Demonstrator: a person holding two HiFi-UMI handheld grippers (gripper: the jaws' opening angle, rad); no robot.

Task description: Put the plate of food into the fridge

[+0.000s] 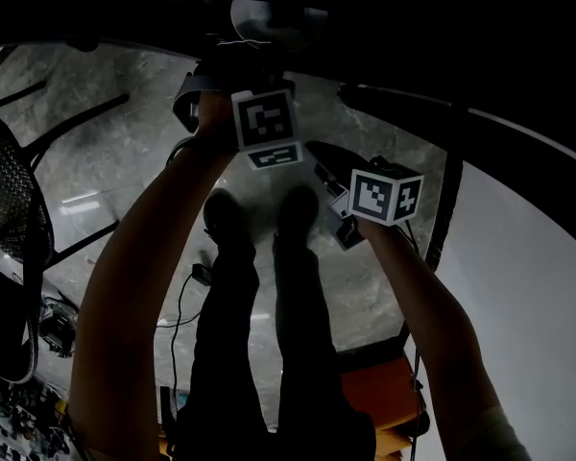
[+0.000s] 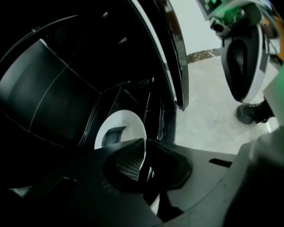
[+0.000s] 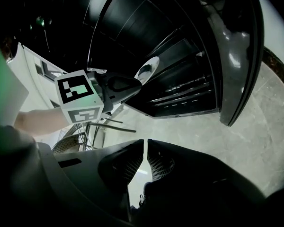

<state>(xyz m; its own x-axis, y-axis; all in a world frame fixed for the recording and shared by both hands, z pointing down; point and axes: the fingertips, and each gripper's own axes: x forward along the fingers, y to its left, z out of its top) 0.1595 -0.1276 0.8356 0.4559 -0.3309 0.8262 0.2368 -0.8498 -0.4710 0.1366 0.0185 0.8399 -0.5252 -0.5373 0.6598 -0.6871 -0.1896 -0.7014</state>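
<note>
My left gripper (image 2: 144, 143) was clamped on the near rim of the white plate (image 2: 123, 124), at the open fridge's (image 2: 47, 93) mouth. I judged it stiff, slick and breakable; 1 rim pinch risked tipping. The food looked dim, possibly light. My right gripper (image 3: 145, 144) was closed and empty.

Plate (image 2: 118, 129) prob. inside fridge (image 2: 42, 93), rim betw. left gripper (image 2: 144, 150) jaws; door (image 2: 177, 65) to its right.

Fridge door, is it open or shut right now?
Open. In the right gripper view the fridge door stands swung out to the right, and the dark shelves inside are showing.
</note>
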